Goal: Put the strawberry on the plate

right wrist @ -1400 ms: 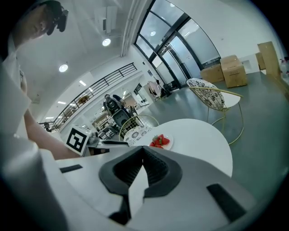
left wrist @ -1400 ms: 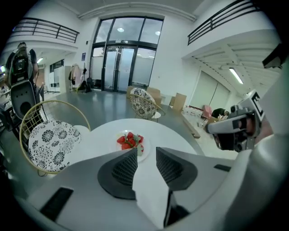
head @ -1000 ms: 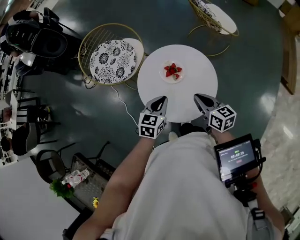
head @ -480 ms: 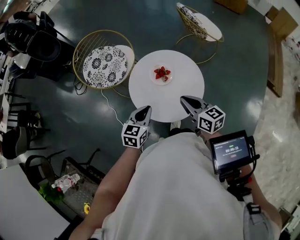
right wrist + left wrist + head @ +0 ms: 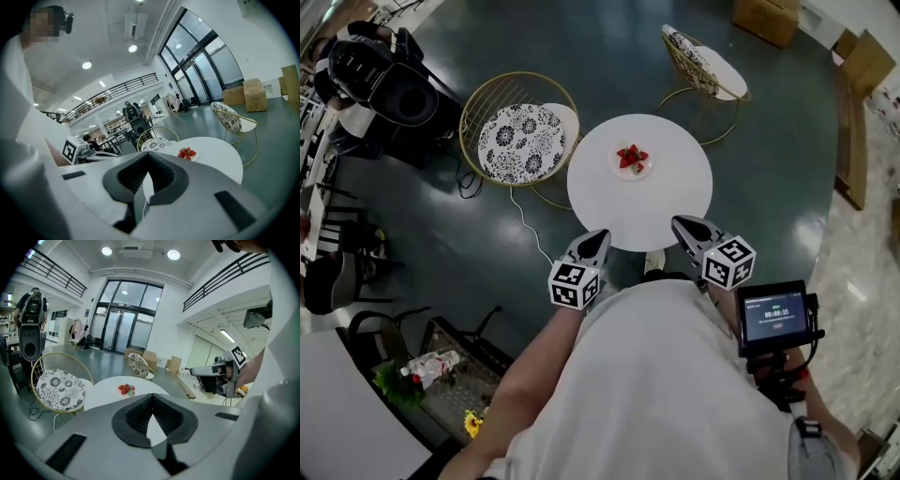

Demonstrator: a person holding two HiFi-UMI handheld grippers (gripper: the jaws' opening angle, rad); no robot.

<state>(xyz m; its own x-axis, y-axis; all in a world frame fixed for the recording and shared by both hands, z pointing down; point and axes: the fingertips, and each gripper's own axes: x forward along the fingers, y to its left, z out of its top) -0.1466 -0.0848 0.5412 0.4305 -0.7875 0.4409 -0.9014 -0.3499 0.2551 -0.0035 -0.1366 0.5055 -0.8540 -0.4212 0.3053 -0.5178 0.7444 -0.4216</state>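
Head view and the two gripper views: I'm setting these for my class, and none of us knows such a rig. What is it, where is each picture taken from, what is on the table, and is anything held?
There is no robot here. A person holds a two-jaw hand tool in each hand: the left gripper and the right gripper. The marked cubes are parts of those tools. The head view comes from a camera on the person's head, looking steeply down. Each gripper view comes from a camera riding on that tool, looking along its jaws. On the round white table sits a small plate with strawberries on it. Both grippers are by the table's near side, jaws together, holding nothing.
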